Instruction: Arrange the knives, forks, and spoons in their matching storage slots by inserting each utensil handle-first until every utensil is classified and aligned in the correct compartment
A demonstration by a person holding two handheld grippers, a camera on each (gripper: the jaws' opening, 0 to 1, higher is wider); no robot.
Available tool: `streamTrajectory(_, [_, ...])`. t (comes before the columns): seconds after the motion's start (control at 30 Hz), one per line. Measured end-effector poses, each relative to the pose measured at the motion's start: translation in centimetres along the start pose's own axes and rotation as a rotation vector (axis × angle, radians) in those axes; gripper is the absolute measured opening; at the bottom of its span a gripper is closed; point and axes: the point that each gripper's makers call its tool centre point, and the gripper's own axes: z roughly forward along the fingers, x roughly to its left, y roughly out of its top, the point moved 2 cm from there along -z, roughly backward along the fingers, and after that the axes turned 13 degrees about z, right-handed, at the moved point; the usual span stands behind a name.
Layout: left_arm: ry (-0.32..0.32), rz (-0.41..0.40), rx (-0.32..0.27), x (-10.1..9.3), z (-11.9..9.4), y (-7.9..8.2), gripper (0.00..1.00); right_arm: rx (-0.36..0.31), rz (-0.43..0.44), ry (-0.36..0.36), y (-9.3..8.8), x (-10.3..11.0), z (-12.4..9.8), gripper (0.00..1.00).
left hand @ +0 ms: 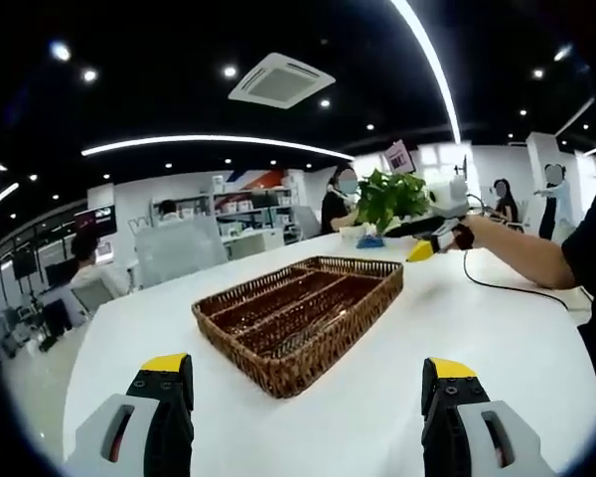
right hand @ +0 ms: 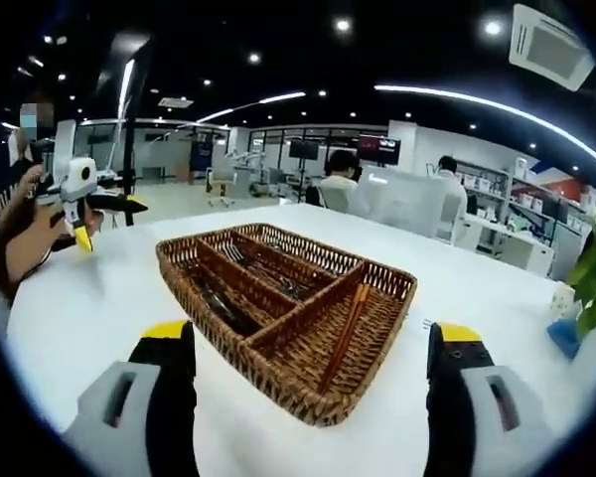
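**Risk: utensils mis-sorted or basket pushed**

Both grippers, left (left hand: 308, 397) and right (right hand: 313, 388), are held wide open and empty. The basket (left hand: 372, 293) lies ahead between the jaws, on the table (left hand: 517, 348). Dark utensils (right hand: 263, 273) are seen in its slots; their types cannot be told. Classification could be misjudged, and the light basket shoved by a low approach.

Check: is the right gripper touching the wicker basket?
Apart. The right gripper view shows the right gripper open, bare white table between its fingertips and the wicker basket.
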Motion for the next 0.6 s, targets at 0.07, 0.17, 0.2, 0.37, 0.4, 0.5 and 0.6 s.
streamTrajectory(0.07, [-0.002, 0.004, 0.002, -0.1, 0.1, 0.0, 1.0, -0.004, 0.003, 0.01, -0.2, 0.7, -0.7, 0.99])
streamTrajectory(0.17, [-0.005, 0.009, 0.002, -0.2, 0.1, 0.0, 1.0, 0.017, -0.001, 0.022, -1.1, 1.5, -1.4, 0.99])
streamTrajectory(0.2, [-0.003, 0.011, 0.003, -0.2, 0.1, 0.0, 1.0, 0.014, -0.004, 0.02, -1.2, 1.5, -1.5, 0.99])
streamTrajectory(0.37, [-0.004, 0.009, 0.001, -0.2, 0.1, 0.0, 1.0, -0.001, 0.02, 0.024, -2.2, 1.8, -2.2, 0.99])
streamTrajectory(0.4, [-0.005, 0.01, 0.004, -0.2, 0.1, -0.1, 1.0, -0.006, 0.026, 0.025, -2.2, 1.6, -2.2, 0.99])
streamTrajectory(0.5, [-0.004, 0.008, 0.003, -0.2, 0.1, -0.1, 1.0, -0.013, 0.034, 0.028, -2.3, 1.3, -2.3, 0.99])
streamTrajectory(0.6, [0.0, 0.006, 0.003, -0.1, 0.1, -0.2, 1.0, -0.018, 0.028, 0.033, -2.2, 1.6, -2.3, 0.99])
